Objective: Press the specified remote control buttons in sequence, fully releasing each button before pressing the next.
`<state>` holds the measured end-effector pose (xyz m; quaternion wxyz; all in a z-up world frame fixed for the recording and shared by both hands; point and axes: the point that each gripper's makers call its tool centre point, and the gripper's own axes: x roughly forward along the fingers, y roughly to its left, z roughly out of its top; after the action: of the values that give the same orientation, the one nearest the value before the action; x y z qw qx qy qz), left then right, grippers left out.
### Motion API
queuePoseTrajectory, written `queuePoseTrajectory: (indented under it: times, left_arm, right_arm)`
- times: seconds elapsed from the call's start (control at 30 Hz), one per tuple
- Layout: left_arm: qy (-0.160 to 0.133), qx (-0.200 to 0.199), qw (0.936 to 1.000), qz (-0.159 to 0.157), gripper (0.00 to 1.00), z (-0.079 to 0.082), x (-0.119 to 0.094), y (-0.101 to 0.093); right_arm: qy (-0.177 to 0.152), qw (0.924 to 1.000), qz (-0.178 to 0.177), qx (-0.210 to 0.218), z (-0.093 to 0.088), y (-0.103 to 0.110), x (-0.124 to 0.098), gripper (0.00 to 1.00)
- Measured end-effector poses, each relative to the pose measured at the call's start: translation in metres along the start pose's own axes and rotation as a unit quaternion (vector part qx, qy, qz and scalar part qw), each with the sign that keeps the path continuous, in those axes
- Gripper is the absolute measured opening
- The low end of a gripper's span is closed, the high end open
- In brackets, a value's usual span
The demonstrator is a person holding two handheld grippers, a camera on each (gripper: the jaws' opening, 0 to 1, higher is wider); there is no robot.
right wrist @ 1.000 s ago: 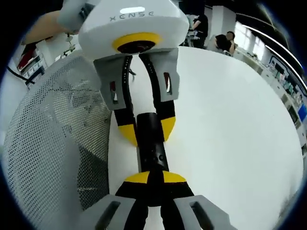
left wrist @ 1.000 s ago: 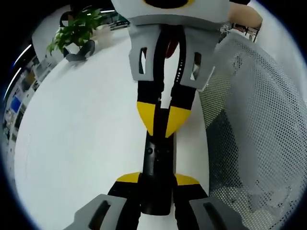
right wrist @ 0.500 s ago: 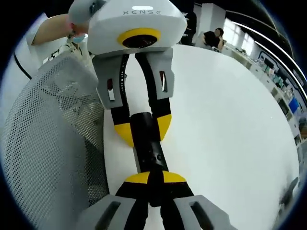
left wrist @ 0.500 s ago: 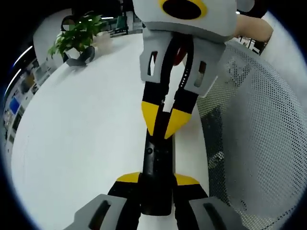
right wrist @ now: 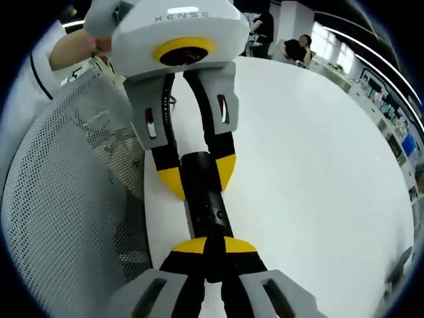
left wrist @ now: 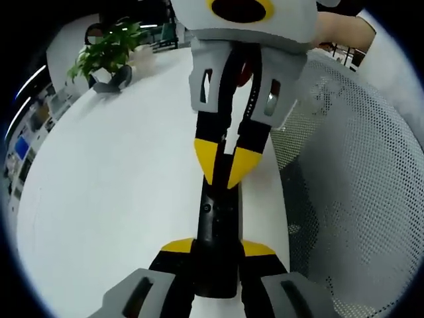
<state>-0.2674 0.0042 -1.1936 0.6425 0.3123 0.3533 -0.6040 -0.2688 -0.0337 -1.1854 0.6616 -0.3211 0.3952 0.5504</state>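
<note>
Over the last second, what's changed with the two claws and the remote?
Very little. The left claw stays shut on the black remote, gripping one end. The right claw stays closed with its tips over the remote's other end, barely shifting. No grasp or release. The white table and mesh chair are unchanged apart from camera sway.

The remote (left wrist: 216,248) looks like matt black plastic. The bench (left wrist: 119,179) is smooth white. The chair back (right wrist: 63,199) is grey perforated mesh.

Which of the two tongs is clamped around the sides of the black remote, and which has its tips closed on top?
The left tongs clamp the remote from both sides. The right tongs are pinched together, tips down on its top face.
</note>
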Motion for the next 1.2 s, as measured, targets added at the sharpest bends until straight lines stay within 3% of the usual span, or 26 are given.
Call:
queuePoseTrajectory:
  times: [0.07, 0.17, 0.3, 0.47, 0.63, 0.77, 0.87, 0.93, 1.07, 1.2]
  left_arm:
    - [-0.019, -0.009, 0.9998, 0.0, 0.24, 0.001, 0.0, 0.0]
    - [-0.019, -0.003, 0.9998, 0.006, 0.24, 0.001, 0.001, -0.001]
    - [-0.019, -0.002, 0.9998, 0.003, 0.24, 0.002, 0.001, 0.0]
    - [-0.02, 0.0, 0.9998, 0.001, 0.24, 0.003, 0.001, -0.001]
    - [-0.028, -0.01, 0.9995, 0.001, 0.24, 0.003, 0.001, 0.0]
    - [-0.042, -0.018, 0.9989, 0.002, 0.24, 0.002, 0.001, 0.0]
    - [-0.045, -0.019, 0.9988, 0.003, 0.24, 0.003, 0.001, -0.001]
    - [-0.045, -0.017, 0.9988, 0.002, 0.24, 0.003, 0.001, -0.001]
    - [-0.04, -0.011, 0.9991, 0.003, 0.24, 0.003, 0.001, -0.002]
    - [-0.047, -0.017, 0.9988, 0.005, 0.24, 0.004, 0.001, -0.001]
  right_arm:
    - [0.021, 0.9996, -0.001, -0.019, -0.001, 0.001, 0.001, 0.03]
    - [0.05, 0.9975, 0.006, -0.05, -0.001, 0.001, 0.001, 0.03]
    - [0.032, 0.9993, 0.011, -0.019, -0.002, -0.001, 0.0, 0.04]
    - [0.02, 0.9977, 0.002, -0.065, -0.002, 0.002, -0.001, 0.04]
    - [0.015, 0.9993, 0.006, -0.034, -0.003, 0.0, -0.003, 0.04]
    - [0.032, 0.9982, -0.005, -0.05, -0.012, -0.001, -0.007, 0.0]
    - [0.033, 0.9979, -0.007, -0.054, -0.01, -0.001, -0.005, 0.0]
    - [0.051, 0.9974, -0.011, -0.049, -0.009, -0.001, -0.004, 0.0]
    - [0.075, 0.9917, -0.019, -0.103, -0.01, 0.0, -0.003, 0.0]
    - [0.07, 0.9939, -0.014, -0.084, -0.011, -0.002, -0.004, 0.0]
